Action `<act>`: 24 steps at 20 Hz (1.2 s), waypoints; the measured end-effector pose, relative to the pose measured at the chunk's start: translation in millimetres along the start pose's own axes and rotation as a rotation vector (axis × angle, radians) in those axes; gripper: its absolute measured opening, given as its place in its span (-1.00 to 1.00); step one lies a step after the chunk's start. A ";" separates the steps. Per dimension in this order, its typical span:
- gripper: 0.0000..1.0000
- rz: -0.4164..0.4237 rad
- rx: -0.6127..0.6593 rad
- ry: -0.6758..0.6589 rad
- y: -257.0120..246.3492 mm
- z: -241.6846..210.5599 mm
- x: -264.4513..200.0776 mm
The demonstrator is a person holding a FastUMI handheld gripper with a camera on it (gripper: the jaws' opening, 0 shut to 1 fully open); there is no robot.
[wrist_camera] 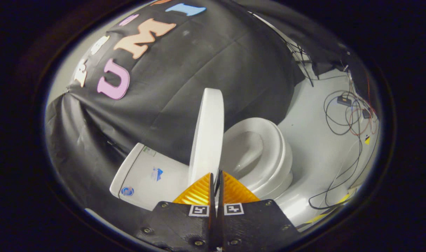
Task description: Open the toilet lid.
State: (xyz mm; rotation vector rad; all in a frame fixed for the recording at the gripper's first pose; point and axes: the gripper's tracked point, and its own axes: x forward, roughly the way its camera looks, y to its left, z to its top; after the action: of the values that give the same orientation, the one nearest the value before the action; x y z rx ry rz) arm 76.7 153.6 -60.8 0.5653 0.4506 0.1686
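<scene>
We see the gripper (216, 176) closed, fingers together, holding nothing. Lid (208, 134) stands raised just ahead of it, between tank (146, 175) and seat (269, 154). Cables (346, 119) lie beyond the seat.

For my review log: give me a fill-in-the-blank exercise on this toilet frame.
1. The toilet lid stands ___, edge-on, just ahead of the gripper.
2. The gripper's fingers are ___, with almost no gap between them.
3. The tank lies on the far side of the lid from the ___.

Missing: raised; shut; bowl
</scene>
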 end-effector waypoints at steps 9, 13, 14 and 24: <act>-0.98 -0.014 -0.128 -0.025 36.3 5.2 -9.0; -0.98 -0.013 -0.195 -0.036 53.8 6.6 -12.3; -0.97 -0.014 -0.221 -0.037 58.4 5.9 -13.9; -0.97 -0.055 -0.402 -0.068 101.0 4.3 -23.5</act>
State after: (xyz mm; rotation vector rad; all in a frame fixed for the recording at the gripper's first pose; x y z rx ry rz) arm 54.6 229.4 6.7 0.1638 0.3528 0.1812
